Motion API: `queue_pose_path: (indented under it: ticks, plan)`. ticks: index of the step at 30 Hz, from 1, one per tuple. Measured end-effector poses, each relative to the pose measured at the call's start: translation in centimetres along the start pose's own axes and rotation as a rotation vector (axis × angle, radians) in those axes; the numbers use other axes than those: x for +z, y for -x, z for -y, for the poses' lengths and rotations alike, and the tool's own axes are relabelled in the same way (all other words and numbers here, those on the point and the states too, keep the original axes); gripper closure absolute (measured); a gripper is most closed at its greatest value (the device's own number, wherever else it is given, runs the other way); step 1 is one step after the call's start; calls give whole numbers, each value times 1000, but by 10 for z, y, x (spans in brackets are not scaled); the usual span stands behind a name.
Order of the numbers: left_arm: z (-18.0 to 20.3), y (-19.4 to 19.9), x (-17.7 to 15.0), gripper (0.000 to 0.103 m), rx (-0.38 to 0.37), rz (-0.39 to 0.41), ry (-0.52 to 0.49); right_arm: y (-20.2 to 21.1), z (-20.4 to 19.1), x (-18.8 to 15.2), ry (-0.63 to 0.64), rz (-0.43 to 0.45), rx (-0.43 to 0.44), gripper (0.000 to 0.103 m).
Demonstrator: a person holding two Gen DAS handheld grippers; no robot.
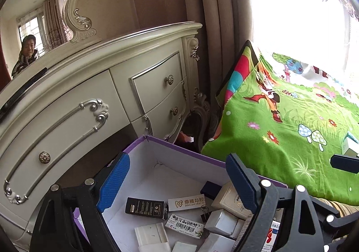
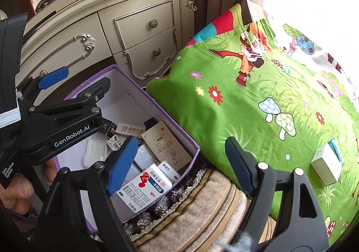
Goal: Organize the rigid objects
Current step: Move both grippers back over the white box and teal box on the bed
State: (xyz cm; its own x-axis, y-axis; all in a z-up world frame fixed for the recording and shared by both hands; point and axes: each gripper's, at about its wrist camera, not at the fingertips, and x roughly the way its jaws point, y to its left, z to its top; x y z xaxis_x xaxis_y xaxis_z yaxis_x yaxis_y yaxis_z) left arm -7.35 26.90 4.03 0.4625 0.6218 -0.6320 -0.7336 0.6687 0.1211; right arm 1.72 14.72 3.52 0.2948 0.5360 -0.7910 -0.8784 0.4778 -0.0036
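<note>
Both tongs are hanging over the purple-rimmed cardboard box (image 2: 195,146), and both are standing wide apart with nothing between their blue pads. No earlier view bears on how they got there.

The left tongs (image 1: 177,182) are gaping above the box's white interior. Below and between their fingers are lying the small rigid things already inside — a black carton (image 1: 145,208), a white dental-brand box (image 1: 186,203), a barcoded packet (image 1: 184,226) and a beige carton (image 1: 231,200), packed close together.

The right tongs (image 2: 181,166) are sitting over the box's near corner. Just beside the left finger's pad, a red-and-white medicine box (image 2: 145,189) is resting inside the box, leaning on the other packets, not gripped. The left tongs are showing at the far left of this view, with a hand (image 2: 18,187) beneath them.

Off to the right of the right tongs, well apart, a white-and-teal box (image 2: 326,162) is lying alone on the green cartoon blanket (image 2: 224,117).

A cream dresser (image 2: 134,27) is standing beyond the box.
</note>
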Motion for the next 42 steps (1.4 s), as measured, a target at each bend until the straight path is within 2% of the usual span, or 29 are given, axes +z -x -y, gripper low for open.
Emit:
queue_pose_path:
  ticks: [3, 5, 8, 12, 15, 22, 27, 34, 42]
  plan:
    - [10, 8, 3, 15, -57, 22, -2, 12, 9, -6, 5, 30, -61, 14]
    - [14, 13, 4, 15, -130, 27, 11, 19, 18, -10, -7, 43, -95, 13]
    - [22, 18, 7, 15, -204, 9, 29, 31, 35, -16, -51, 68, -127, 13]
    - [39, 32, 8, 15, -319, 18, 6, 46, 55, -22, -98, 102, -114, 13]
    - [57, 44, 7, 15, -344, 32, -25, 57, 67, -28, -117, 122, -126, 13]
    - [98, 61, 6, 15, -399, 43, -63, 72, 101, -51, -140, 81, -150, 13]
    - [124, 64, 11, 15, -431, 36, -102, 86, 131, -68, -236, 111, -139, 13]
    - [144, 61, 16, 15, -456, 6, -113, 96, 163, -81, -312, 131, -125, 13]
    - [162, 57, 17, 15, -473, -12, -139, 103, 201, -100, -391, 123, -169, 12]
